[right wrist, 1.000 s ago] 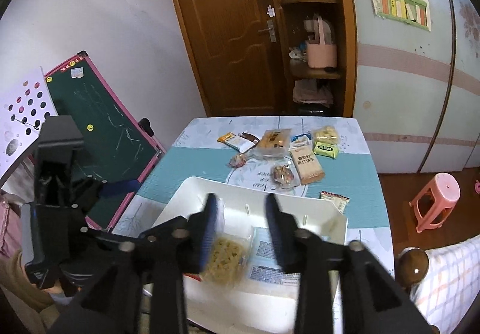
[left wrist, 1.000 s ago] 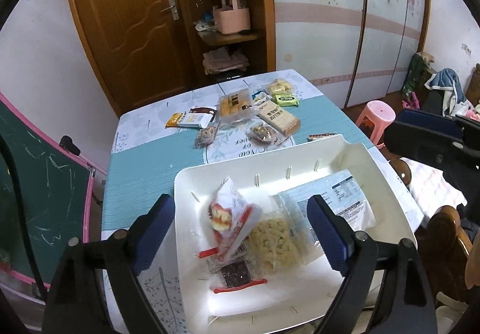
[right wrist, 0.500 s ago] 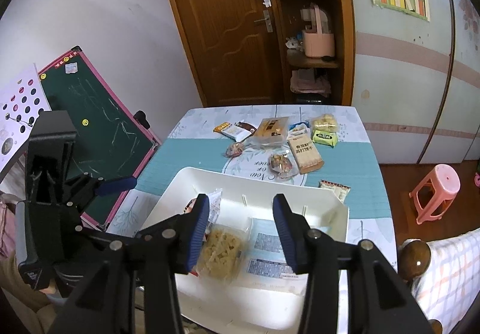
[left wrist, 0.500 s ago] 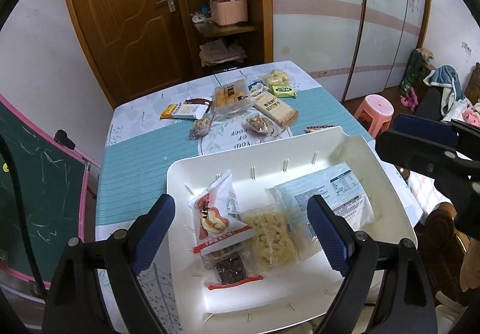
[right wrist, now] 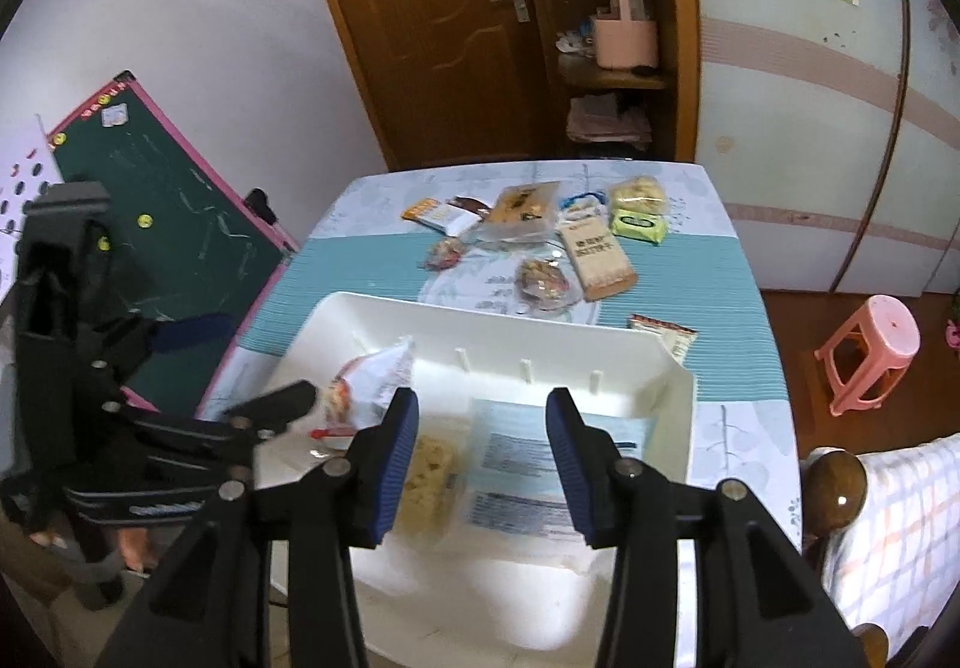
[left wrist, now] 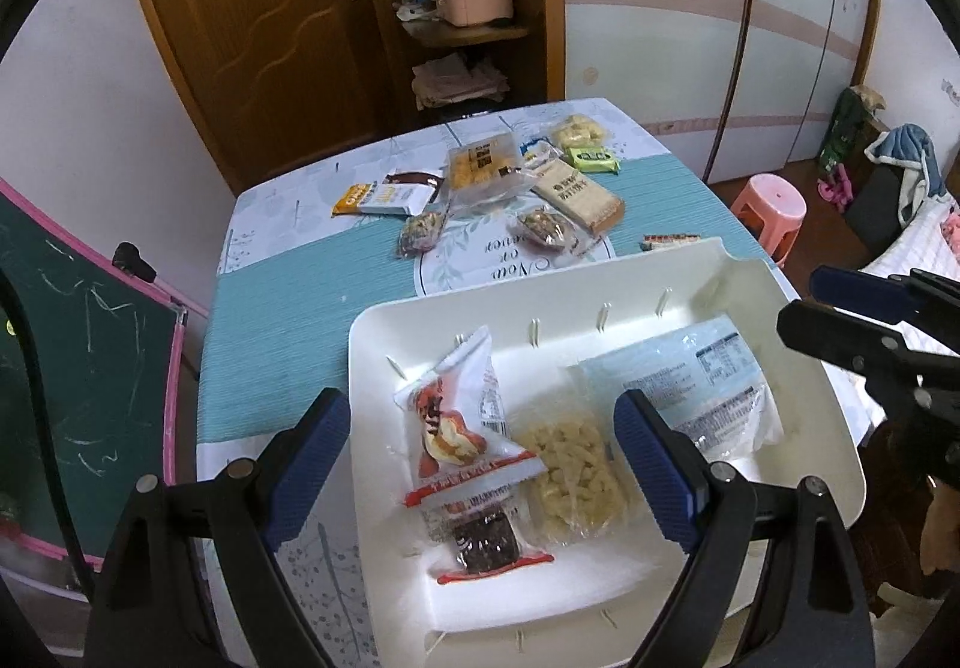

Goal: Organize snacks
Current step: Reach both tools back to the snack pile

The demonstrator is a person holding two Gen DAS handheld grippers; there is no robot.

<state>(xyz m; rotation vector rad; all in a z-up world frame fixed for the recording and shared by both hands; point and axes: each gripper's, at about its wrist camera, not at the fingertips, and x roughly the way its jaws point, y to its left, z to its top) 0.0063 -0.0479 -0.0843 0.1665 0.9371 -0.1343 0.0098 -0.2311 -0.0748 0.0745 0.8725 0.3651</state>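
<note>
A white tray point(left wrist: 372, 344) sits at the near end of the table and holds a red-and-white packet point(left wrist: 456, 428), a dark brownie packet point(left wrist: 483, 539), a yellow crispy snack pack point(left wrist: 570, 470) and a pale blue packet point(left wrist: 684, 386). My left gripper point(left wrist: 480, 404) hangs open over the red-and-white packet, touching nothing. My right gripper point(right wrist: 480, 404) is open above the pale blue packet point(right wrist: 528, 464) and the yellow pack point(right wrist: 429, 470), with nothing between its pads. Each gripper also shows from the side in the other's view: right gripper point(left wrist: 864, 320), left gripper point(right wrist: 180, 332).
Several loose snacks lie at the table's far end: a tan biscuit pack point(right wrist: 597, 254), a green pack point(right wrist: 639, 227), an orange cake pack point(left wrist: 480, 170), a small packet point(right wrist: 663, 335) just behind the tray. A chalkboard point(right wrist: 174, 200) leans on the left; a pink stool point(right wrist: 870, 350) stands on the right.
My right gripper has sunk closer to the tray and its jaws stand a little wider. It reaches further into the left wrist view's right edge. The left gripper stays open.
</note>
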